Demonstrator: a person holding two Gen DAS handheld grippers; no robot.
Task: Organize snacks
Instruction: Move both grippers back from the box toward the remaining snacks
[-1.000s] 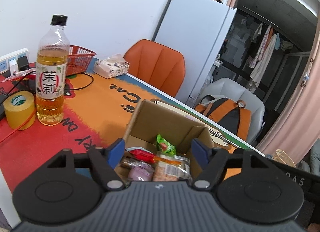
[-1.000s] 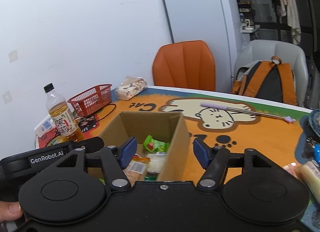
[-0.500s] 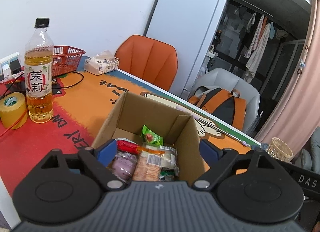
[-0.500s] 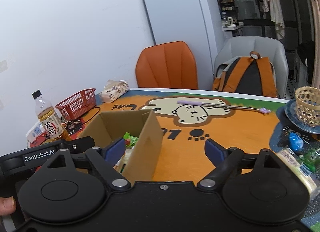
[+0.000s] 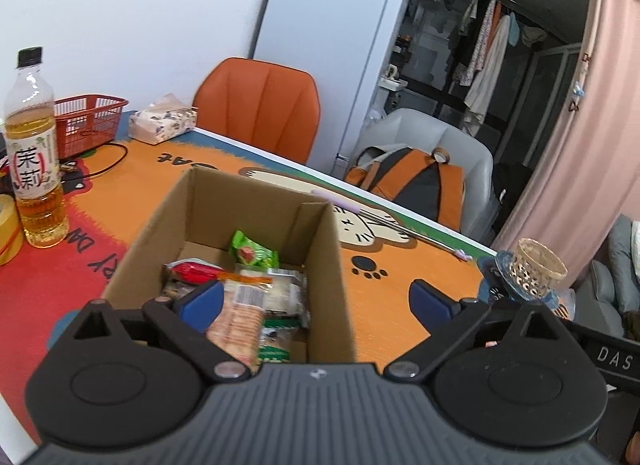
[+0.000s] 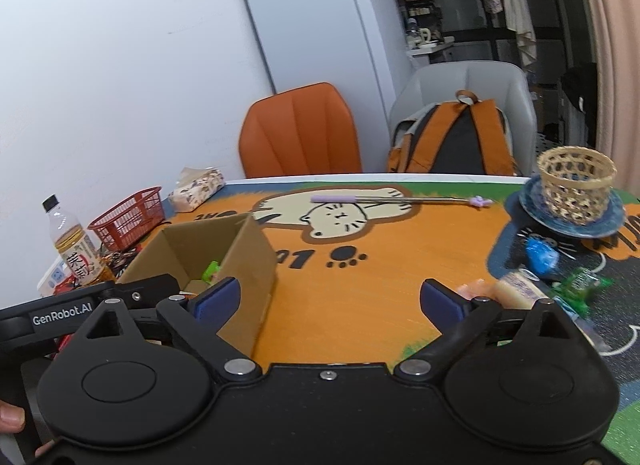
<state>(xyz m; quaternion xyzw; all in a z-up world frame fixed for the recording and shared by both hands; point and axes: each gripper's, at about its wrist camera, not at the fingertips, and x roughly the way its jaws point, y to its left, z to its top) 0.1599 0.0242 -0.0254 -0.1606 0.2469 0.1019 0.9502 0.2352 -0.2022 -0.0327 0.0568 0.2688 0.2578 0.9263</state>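
both tongs, left [image 5: 316, 297] and right [image 6: 330, 297], have just spread wide, holding nothing. a cardboard box [image 5: 324, 265] on the surface already holds snacks [image 5: 244, 305]; loose packets [image 6: 516, 287] lie near the right tongs, likely next to pick up.

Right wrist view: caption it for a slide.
Open right hand-held gripper beside the cardboard box, loose snacks waiting on the mat.

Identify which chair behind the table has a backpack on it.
The grey chair holds the orange-and-black backpack; the orange chair beside it is empty.
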